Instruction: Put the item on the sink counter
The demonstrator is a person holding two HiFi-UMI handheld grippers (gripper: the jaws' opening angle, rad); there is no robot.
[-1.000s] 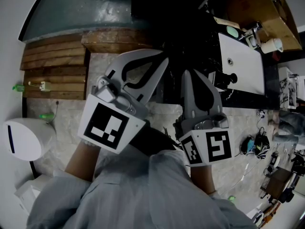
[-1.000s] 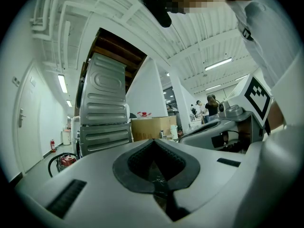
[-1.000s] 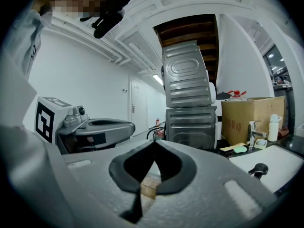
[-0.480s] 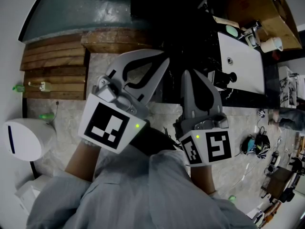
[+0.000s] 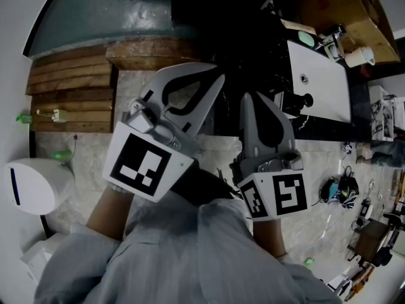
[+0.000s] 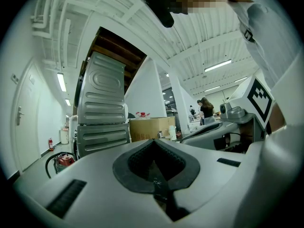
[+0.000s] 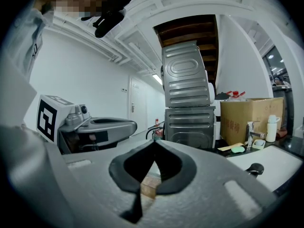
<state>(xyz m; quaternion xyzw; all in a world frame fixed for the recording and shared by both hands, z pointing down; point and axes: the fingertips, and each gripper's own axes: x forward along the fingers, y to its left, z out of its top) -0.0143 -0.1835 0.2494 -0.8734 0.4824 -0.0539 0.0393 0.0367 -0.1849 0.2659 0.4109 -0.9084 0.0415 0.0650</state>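
Observation:
Both grippers are held side by side in front of the person, pointing forward over the floor. My left gripper (image 5: pixel 218 76) (image 6: pixel 153 141) is shut with nothing between its jaws. The right gripper (image 5: pixel 245 96) (image 7: pixel 153 144) also has its jaw tips together and holds nothing. Ahead and to the right lies the white sink (image 5: pixel 319 84) (image 7: pixel 280 167), set in a dark counter (image 5: pixel 361 109). A white cup (image 5: pixel 359 57), a green soap (image 5: pixel 306 38) and the faucet (image 5: pixel 330 40) stand at the sink's far end. A black stopper (image 5: pixel 302 100) (image 7: pixel 255 169) lies by the basin's near edge.
Wooden planks (image 5: pixel 69 87) lie on the floor to the left, and a white round bin (image 5: pixel 28 185) is nearer. A cardboard box (image 7: pixel 251 120) sits behind the sink. A grey metal machine (image 7: pixel 187 99) stands ahead. Cables and small tools (image 5: pixel 345 192) litter the floor at right.
Both grippers stay where they were, still shut. Small green lights showed on the marker cubes half a second ago and are off now. The head view has shifted slightly.

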